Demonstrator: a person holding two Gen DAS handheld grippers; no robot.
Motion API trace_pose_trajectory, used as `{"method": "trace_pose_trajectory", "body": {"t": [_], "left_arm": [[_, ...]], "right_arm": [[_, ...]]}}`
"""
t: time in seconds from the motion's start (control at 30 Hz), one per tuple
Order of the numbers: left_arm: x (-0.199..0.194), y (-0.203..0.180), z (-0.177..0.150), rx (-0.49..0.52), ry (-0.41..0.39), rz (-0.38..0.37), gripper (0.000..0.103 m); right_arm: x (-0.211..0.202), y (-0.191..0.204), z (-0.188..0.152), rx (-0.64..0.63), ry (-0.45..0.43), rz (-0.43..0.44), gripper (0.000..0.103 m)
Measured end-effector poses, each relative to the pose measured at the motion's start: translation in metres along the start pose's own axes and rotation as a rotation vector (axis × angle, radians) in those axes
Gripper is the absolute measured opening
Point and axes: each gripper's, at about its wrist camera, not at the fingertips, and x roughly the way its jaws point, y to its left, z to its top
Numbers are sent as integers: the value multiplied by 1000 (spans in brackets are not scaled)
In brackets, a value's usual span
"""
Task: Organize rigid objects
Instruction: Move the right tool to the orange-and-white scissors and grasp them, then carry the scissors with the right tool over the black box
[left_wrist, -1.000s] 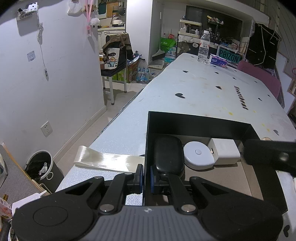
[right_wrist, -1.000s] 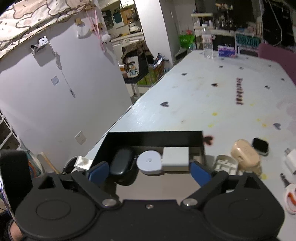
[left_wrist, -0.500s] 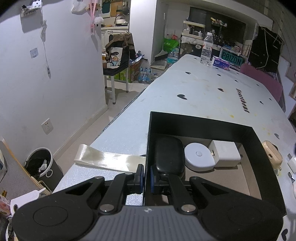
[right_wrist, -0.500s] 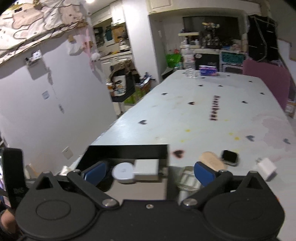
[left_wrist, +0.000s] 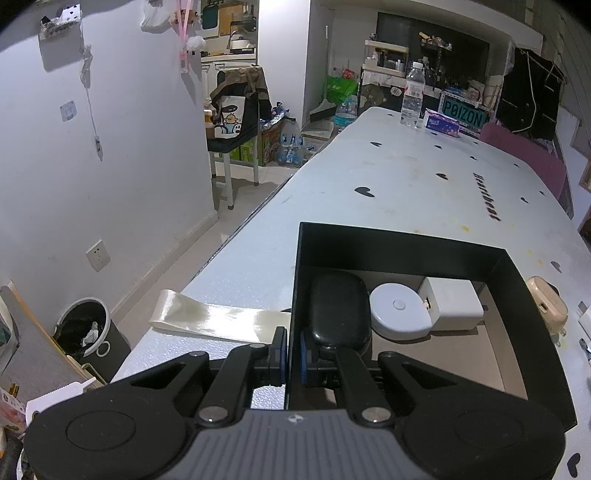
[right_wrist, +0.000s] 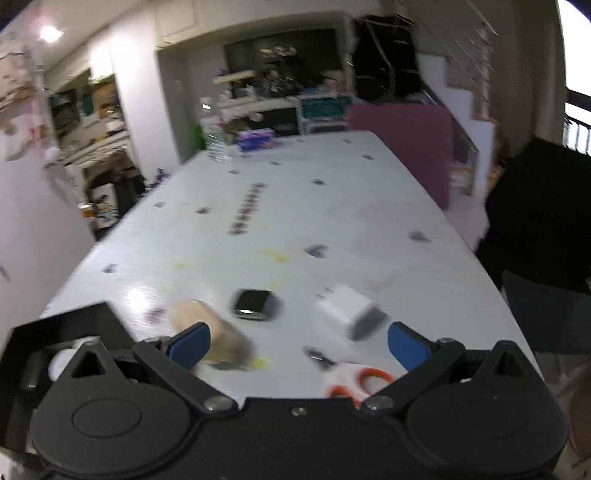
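Note:
A black box (left_wrist: 406, 242) stands on the white table and holds a black case (left_wrist: 340, 306), a round white case (left_wrist: 397, 310) and a white adapter (left_wrist: 454, 302). My left gripper (left_wrist: 291, 352) is shut on the box's left wall. In the blurred right wrist view my right gripper (right_wrist: 298, 343) stands wide open above loose items, touching none. These are a beige case (right_wrist: 214, 332) by its left finger, a black watch-like device (right_wrist: 253, 304), a white charger cube (right_wrist: 349, 306) and an orange-and-white item (right_wrist: 354, 380). The box (right_wrist: 74, 321) is at its lower left.
A pale ribbon strip (left_wrist: 214, 319) lies left of the box near the table edge. A water bottle (left_wrist: 412, 94) and a tissue pack (left_wrist: 441, 123) stand at the far end. A pink chair (right_wrist: 402, 147) and a dark shape (right_wrist: 535, 221) flank the table's right side.
My right gripper swung right, away from above the box to over the loose items, and left the left wrist view. The left gripper kept still on the box wall.

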Motion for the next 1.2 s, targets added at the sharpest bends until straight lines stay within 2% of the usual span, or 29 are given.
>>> {"method": "trace_pose_trajectory", "body": {"t": [0.17, 0.27, 0.47, 0.63, 0.7, 0.77, 0.83, 1.2], "left_arm": [[0, 0, 0, 3, 0, 1, 6], [0, -1, 0, 5, 0, 1, 6], [0, -1, 0, 8, 1, 1, 6], [0, -3, 0, 24, 1, 2, 10], [0, -3, 1, 27, 1, 2, 11], [0, -3, 0, 29, 0, 3, 11], [0, -4, 0, 28, 1, 3, 11], [0, -1, 1, 15, 4, -3, 11]], "right_arm": [[25, -28, -11, 27, 75, -43, 102], [37, -37, -17, 25, 120, -8, 94], [46, -37, -24, -18, 164, 31, 91], [46, -26, -29, -91, 161, -15, 88], [46, -21, -31, -133, 154, -41, 82], [44, -19, -30, -142, 145, -27, 71], [42, -16, -30, -156, 140, -14, 65], [39, -12, -30, -150, 140, -36, 64]]}}
